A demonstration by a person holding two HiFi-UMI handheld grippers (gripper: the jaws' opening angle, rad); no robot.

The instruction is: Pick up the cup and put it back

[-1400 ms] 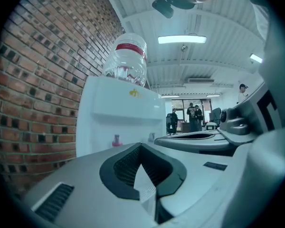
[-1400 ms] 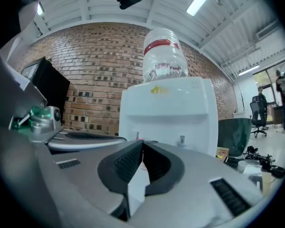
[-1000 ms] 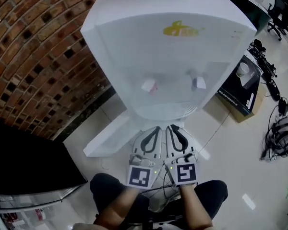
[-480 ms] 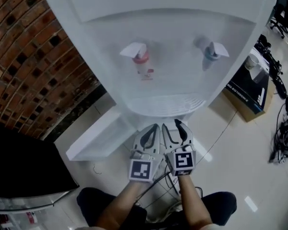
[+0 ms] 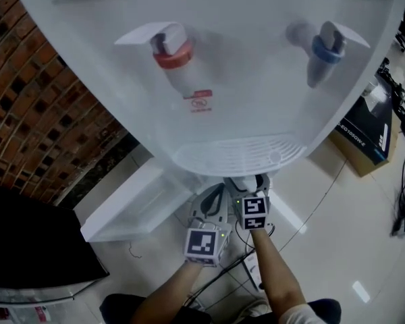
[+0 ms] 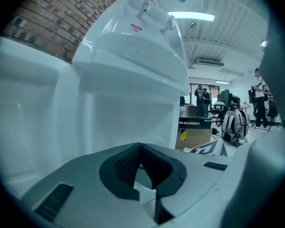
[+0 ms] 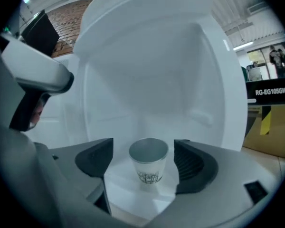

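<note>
Cup (image 7: pixel 148 164) upright in the water dispenser (image 5: pixel 243 79) alcove; the put-back looks nearly done.
Head view: both tools reach under the drip tray (image 5: pixel 236 155). Left gripper (image 6: pixel 141 151) view: jaws pressed together, empty. Right gripper (image 7: pixel 143 150) view: jaws opening, pads clear of the cup. Next, I'd say, withdraw straight without nudging it.

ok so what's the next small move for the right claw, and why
Probably close the right claw on the cup. Its jaws are opening and the cup stands upright between them, a gap on each side, not yet gripped, so it looks lined up for a grasp.
</note>
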